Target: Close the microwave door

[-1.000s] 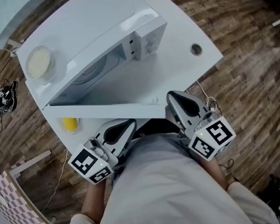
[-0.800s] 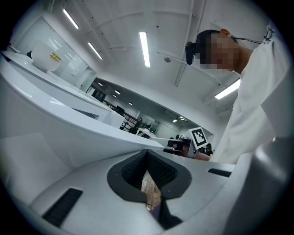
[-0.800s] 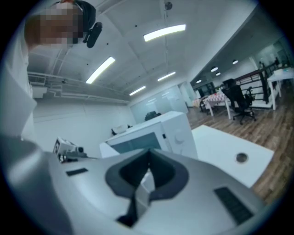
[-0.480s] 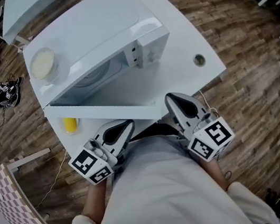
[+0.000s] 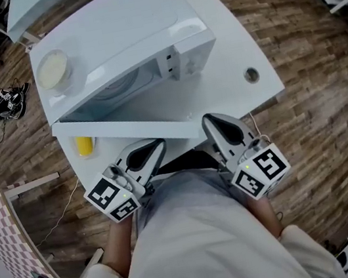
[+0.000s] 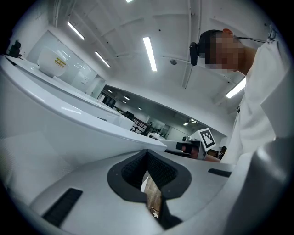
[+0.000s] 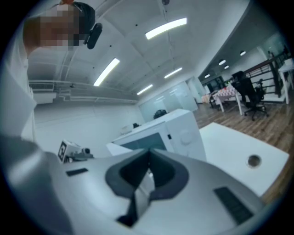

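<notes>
Both claws sit low against the person's body, clenched and empty. The left claw and the right claw point away from the person at the worktop. Each gripper view confirms this: left claw pads meet at the tip with nothing in them, and it's the same for the right claw.

Next out is the door, swung open toward the person. Its long axis runs left to right across both claws, with the hinge end at far left and the free end just ahead of the right claw. The right claw is nearer the free end, so my call is it gets the better leverage. The push would go forward and away, toward the microwave. The left claw sits about mid-span on the door's near side.

A yellow object sits on the worktop below the door near the hinge end. I can't tell what it is. It looks outside the door's sweep, but that's a judgement only.

Further back there's a bowl on top of the microwave.

View differences:
- Head view: the only one showing the door angle and both claws together.
- Left gripper view: looks up past the door's edge to the bowl. It also catches the right gripper's marker cube.
- Right gripper view: shows the microwave's dial and the worktop hole, neither visible from the left one.
</notes>
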Available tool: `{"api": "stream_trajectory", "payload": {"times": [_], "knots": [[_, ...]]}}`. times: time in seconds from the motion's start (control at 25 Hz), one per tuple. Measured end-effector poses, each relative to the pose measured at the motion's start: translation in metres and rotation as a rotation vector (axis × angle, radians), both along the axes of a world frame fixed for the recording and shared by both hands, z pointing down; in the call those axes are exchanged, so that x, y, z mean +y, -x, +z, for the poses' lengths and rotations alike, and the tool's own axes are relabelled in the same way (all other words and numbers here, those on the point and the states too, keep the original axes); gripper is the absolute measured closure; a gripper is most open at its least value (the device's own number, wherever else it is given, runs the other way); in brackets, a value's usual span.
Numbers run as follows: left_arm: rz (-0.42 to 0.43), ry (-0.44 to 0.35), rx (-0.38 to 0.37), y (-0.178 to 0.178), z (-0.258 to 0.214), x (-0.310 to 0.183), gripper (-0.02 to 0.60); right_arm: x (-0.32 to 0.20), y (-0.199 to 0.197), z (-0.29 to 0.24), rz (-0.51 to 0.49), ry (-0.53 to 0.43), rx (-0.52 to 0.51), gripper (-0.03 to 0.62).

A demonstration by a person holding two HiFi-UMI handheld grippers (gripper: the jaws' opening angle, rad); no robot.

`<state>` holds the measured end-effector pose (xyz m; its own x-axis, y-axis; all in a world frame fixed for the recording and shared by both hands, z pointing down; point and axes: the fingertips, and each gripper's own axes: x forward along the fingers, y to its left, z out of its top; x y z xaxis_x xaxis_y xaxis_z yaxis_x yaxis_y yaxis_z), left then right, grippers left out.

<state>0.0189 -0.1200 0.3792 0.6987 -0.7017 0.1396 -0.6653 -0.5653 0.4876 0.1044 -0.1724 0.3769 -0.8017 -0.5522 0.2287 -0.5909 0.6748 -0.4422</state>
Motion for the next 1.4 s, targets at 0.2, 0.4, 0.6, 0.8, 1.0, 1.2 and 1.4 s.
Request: {"api": "stream_trajectory", "payload": {"times": [0.2, 0.4, 0.6, 0.8, 1.0, 1.2, 1.4], "knots": [[-0.035, -0.004, -0.005, 0.003, 0.000, -0.003, 0.566, 0.003, 0.001, 0.007, -0.025, 0.018, 0.003, 0.572], [-0.050, -0.010, 0.003, 0.002, 0.004, -0.006, 0.566, 0.003, 0.000, 0.012, -0.028, 0.017, 0.004, 0.572], [-0.054, 0.006, 0.012, 0.001, 0.006, -0.009, 0.566, -0.002, -0.001, 0.010, -0.025, 0.007, 0.009, 0.572], [-0.038, 0.002, -0.004, -0.001, 0.006, -0.015, 0.566, -0.008, -0.006, 0.011, -0.022, 0.003, 0.027, 0.572], [-0.059, -0.006, 0.006, 0.000, 0.001, -0.025, 0.566, -0.015, -0.010, 0.009, -0.017, -0.002, 0.022, 0.572], [-0.061, -0.008, 0.010, -0.001, 0.001, -0.034, 0.565, -0.019, -0.010, 0.007, -0.023, -0.005, 0.028, 0.572], [-0.062, -0.023, -0.005, 0.000, 0.000, -0.043, 0.565, -0.020, -0.001, 0.008, -0.049, -0.002, 0.026, 0.571]]}}
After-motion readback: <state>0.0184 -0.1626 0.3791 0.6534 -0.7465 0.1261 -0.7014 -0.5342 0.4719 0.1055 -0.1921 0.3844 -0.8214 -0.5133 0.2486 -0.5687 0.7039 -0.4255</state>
